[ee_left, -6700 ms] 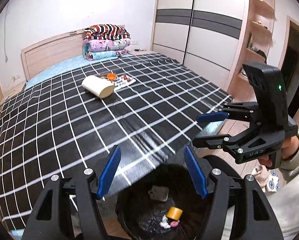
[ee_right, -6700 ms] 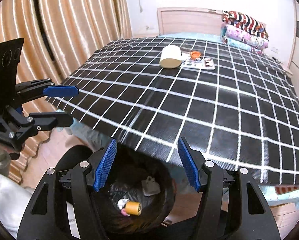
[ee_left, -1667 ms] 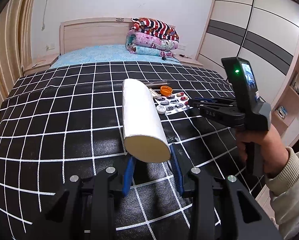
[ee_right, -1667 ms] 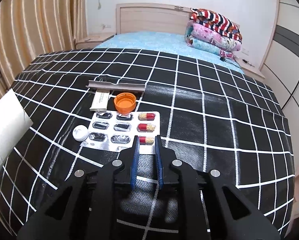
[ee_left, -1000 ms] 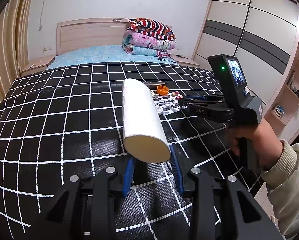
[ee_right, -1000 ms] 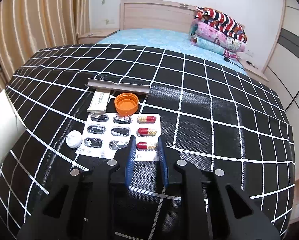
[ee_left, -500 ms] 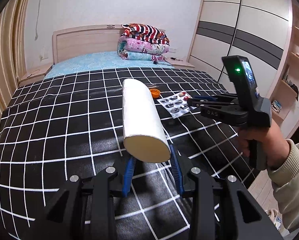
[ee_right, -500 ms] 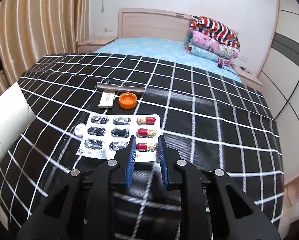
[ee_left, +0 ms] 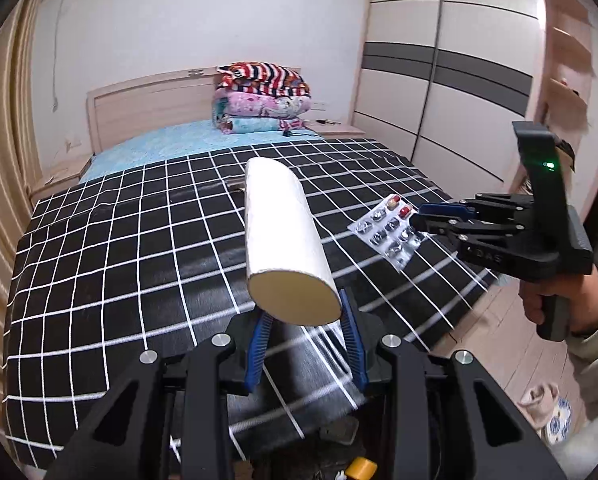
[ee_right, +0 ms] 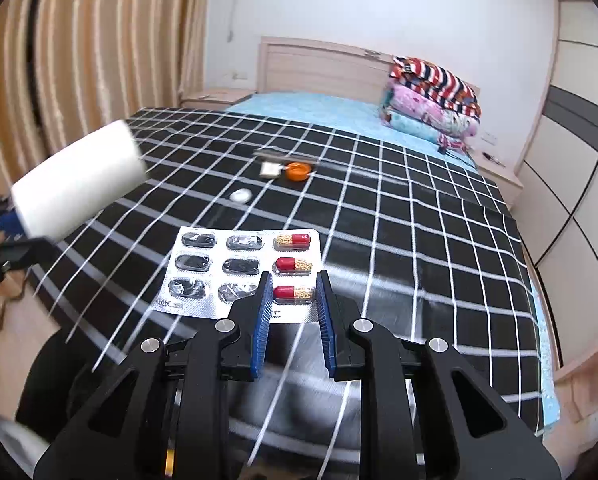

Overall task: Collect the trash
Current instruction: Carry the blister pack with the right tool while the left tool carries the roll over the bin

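blister pack (ee_right: pixel 243 272) – three capsules left – pinched by right gripper (ee_right: pixel 293 312); left gripper (ee_left: pixel 305 340) clamps paper roll (ee_left: pixel 283 236).

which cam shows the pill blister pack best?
Right wrist: the blister pack lies face-on, every pocket visible, its near edge clamped in the right gripper. The left wrist view shows it small, oblique, off to the side.

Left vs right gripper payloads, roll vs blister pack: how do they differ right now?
Shape: the white roll is a fat cylinder; the blister pack is a thin flat sheet.
Grip: the left gripper clamps the roll at its near end, jaws fairly wide; the right gripper pinches the pack's near edge, jaws close together.
Look: the roll is plain white; the pack is silver, mostly emptied, with three red capsules.
Shared: both are held clear of the checked bedspread.
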`<control>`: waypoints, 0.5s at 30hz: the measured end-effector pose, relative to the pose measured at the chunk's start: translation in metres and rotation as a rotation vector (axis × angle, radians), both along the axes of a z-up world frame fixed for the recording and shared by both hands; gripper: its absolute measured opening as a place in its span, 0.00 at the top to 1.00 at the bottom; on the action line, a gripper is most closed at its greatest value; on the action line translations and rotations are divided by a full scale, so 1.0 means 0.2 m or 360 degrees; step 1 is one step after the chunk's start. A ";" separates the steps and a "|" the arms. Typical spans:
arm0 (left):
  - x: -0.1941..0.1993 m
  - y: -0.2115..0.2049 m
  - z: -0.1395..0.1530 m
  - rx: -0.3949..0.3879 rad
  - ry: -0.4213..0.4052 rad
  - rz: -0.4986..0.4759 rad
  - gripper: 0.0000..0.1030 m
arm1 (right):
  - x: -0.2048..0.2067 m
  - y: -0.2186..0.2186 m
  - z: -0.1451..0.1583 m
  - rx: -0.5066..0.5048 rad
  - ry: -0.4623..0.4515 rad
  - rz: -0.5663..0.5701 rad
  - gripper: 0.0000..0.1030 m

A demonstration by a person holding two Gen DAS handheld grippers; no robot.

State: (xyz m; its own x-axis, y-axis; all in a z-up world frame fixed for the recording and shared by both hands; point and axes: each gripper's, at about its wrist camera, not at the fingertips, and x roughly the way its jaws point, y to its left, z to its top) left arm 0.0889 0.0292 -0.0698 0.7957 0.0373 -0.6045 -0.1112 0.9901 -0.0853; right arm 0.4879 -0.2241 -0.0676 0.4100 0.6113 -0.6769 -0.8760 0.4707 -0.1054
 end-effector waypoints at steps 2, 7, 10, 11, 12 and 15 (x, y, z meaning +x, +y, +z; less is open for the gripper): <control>-0.05 -0.04 0.00 0.0014 -0.0002 -0.0026 0.68 | -0.08 -0.06 0.00 -0.0001 0.0008 0.0037 0.78; -0.17 -0.11 -0.04 0.0027 0.0030 -0.0068 0.68 | -0.23 -0.17 -0.02 0.0014 0.0068 0.0091 0.78; -0.25 -0.15 -0.10 0.0020 0.0078 -0.0080 0.68 | -0.32 -0.22 -0.05 0.0007 0.0108 0.0125 0.78; -0.28 -0.16 -0.13 0.0019 0.0113 -0.0084 0.68 | -0.34 -0.23 -0.07 0.0001 0.0121 0.0141 0.78; -0.30 -0.18 -0.16 0.0016 0.0141 -0.0096 0.68 | -0.37 -0.24 -0.09 -0.0013 0.0132 0.0164 0.78; -0.37 -0.21 -0.24 -0.0009 0.0212 -0.0108 0.68 | -0.44 -0.26 -0.15 -0.0072 0.0168 0.0213 0.78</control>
State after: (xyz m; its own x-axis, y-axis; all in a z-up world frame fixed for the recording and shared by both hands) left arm 0.0152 -0.0125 -0.1178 0.7091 -0.0174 -0.7049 -0.0549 0.9953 -0.0798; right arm 0.3995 -0.2768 -0.0980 0.2525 0.6234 -0.7400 -0.9377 0.3462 -0.0283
